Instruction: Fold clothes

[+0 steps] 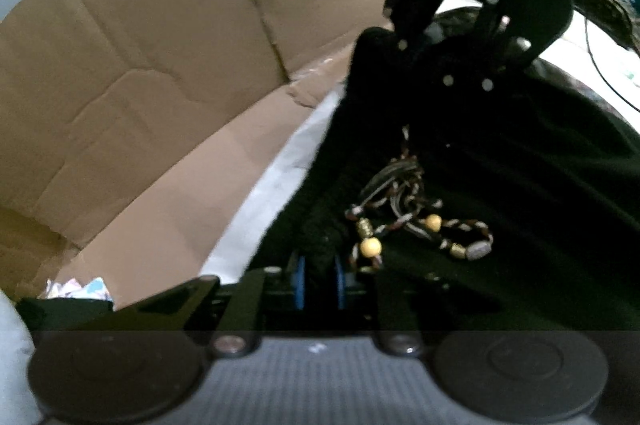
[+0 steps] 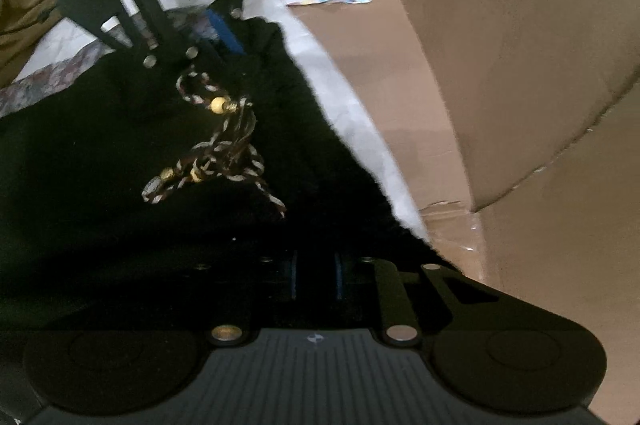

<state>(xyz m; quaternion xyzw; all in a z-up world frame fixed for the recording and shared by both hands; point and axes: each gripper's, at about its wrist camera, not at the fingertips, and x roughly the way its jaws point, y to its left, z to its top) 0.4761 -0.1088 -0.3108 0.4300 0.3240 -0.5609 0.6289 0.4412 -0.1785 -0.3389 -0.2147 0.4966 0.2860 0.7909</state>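
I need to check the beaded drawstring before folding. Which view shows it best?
The left wrist view: the beaded drawstring lies close on the black garment, beads distinct. The right wrist view shows it farther, blurrier.

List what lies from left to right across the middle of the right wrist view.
Black garment → beaded braided cord → white sheet edge → cardboard box wall.

garment on sheet | cord on garment | cardboard beside sheet
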